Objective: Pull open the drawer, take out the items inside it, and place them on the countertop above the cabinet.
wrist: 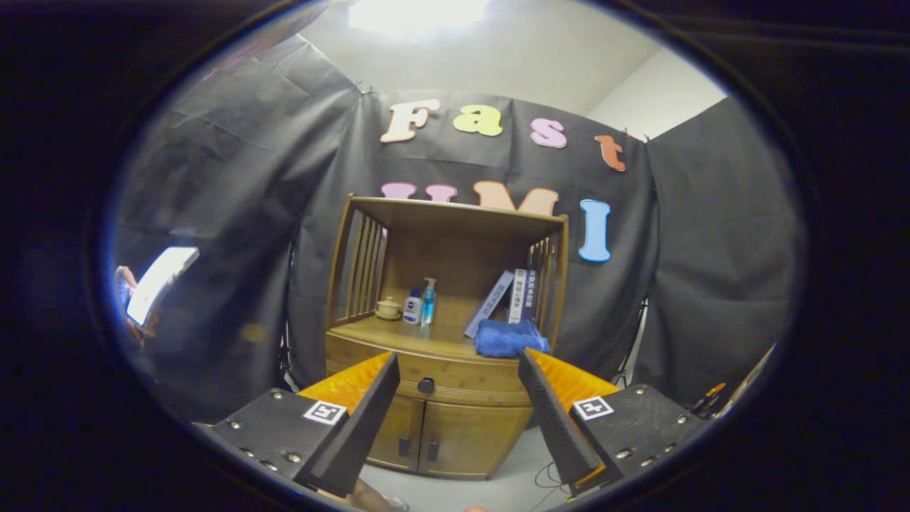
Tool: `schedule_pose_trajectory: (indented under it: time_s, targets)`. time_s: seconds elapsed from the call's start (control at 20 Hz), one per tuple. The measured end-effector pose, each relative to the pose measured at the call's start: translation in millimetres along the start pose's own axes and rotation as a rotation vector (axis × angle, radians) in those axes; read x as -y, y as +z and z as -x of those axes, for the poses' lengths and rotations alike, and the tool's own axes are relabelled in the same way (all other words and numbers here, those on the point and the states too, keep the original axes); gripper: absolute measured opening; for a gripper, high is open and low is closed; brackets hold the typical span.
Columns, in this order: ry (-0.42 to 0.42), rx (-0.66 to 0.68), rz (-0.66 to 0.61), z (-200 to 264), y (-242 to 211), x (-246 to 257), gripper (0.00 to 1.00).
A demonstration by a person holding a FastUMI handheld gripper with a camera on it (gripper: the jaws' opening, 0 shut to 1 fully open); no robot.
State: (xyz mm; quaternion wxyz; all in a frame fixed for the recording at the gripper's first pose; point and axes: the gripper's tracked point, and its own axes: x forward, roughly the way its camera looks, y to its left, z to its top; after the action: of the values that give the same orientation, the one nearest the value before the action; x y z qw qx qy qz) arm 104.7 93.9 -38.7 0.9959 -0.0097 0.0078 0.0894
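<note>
A wooden cabinet stands ahead against the booth's wall. Its drawer is pushed in, with a dark round knob at the middle of its front. The countertop lies just above the drawer, under an open shelf frame. My gripper is open and some way back from the cabinet. The knob sits between the two fingers, beyond their tips. Nothing is held. What lies inside the drawer is hidden.
On the countertop stand a small cup, a white bottle, a blue pump bottle, leaning books and a folded blue cloth. Two lower doors are shut. A person's hand with a lit phone is at the left.
</note>
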Motion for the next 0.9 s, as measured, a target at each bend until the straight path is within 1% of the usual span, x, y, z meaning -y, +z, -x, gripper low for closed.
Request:
schedule_pose_trajectory:
  time_s: [0.3,0.55,0.7,0.8,0.9]
  targets:
    - [0.033,-0.006,-0.009,-89.0,-36.1,-29.1,1.00]
    - [0.024,-0.033,-0.037,-162.2,-77.5,-45.0,1.00]
    - [0.002,-0.085,-0.026,-198.6,-117.3,-52.2,1.00]
    - [-0.013,-0.133,-0.045,-218.3,-147.3,-54.3,1.00]
    - [-0.029,-0.186,-0.060,-233.6,-177.0,-55.0,0.94]
